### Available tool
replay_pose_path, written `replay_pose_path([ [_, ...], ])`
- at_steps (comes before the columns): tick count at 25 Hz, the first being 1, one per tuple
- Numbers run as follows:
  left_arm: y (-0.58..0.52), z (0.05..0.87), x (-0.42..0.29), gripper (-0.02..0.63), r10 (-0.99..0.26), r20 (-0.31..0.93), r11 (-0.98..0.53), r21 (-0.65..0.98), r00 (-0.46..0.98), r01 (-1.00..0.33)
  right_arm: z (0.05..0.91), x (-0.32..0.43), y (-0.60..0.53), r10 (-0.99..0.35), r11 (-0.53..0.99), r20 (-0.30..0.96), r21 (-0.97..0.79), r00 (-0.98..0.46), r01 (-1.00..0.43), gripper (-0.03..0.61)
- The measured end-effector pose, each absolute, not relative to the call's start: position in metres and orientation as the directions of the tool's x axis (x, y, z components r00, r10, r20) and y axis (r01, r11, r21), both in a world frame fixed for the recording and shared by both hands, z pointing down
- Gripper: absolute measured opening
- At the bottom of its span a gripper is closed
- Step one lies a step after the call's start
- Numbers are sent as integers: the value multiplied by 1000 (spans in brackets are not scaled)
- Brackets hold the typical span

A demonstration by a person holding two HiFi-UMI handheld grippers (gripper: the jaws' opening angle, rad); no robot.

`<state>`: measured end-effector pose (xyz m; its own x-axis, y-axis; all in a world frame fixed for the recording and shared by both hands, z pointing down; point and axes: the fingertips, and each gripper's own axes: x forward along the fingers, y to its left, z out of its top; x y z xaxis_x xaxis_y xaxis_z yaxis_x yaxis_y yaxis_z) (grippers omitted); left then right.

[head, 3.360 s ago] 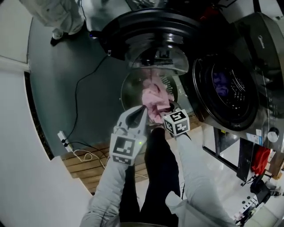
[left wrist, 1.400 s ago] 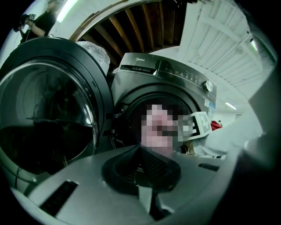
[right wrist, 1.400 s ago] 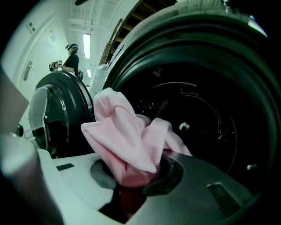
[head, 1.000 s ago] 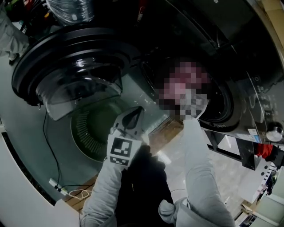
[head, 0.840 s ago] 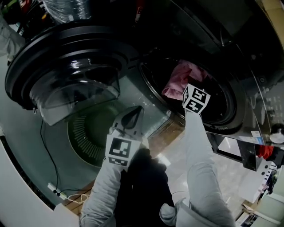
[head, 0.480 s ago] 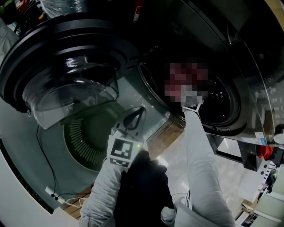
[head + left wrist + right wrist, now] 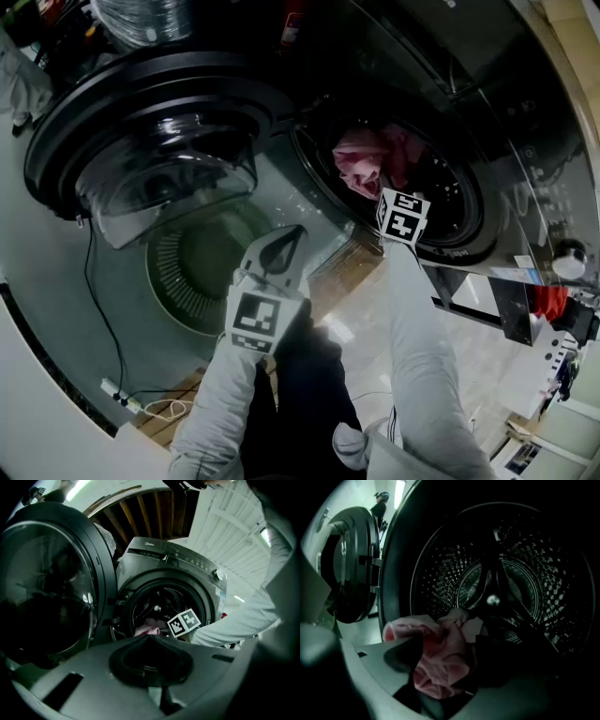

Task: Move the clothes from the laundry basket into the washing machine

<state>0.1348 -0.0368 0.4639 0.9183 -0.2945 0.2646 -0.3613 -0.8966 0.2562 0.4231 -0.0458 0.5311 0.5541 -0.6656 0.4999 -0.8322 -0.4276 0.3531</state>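
The washing machine [image 7: 187,562] stands with its round door [image 7: 150,122] swung fully open to the left. Below that door sits the green laundry basket [image 7: 173,272], and from here I can't see any clothes in it. The perforated drum [image 7: 511,564] looks bare apart from 1 item, a pink garment [image 7: 361,159]. It is bunched at the mouth of the drum, just past the front rim.

The right gripper [image 7: 450,663] has reached into the opening, and its jaws are clamped on the garment, with folds bulging out between them. The left gripper [image 7: 292,234] hangs back over the basket, jaws pressed together and holding nothing.

I'd say this is the drop-off. To do it well, carry the bundle deeper before letting go, since so near the lip a fold could trail over the door seal. Then spread the jaws wide so the cloth falls free without snagging, and draw straight back out through the opening.
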Motion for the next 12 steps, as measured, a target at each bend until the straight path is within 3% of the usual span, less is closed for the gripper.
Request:
replay_pose_path([
  [12, 13, 362, 79, 18, -260, 285, -913, 239, 923, -331, 446, 297, 11, -743, -364, 524, 205, 417, -908, 344],
])
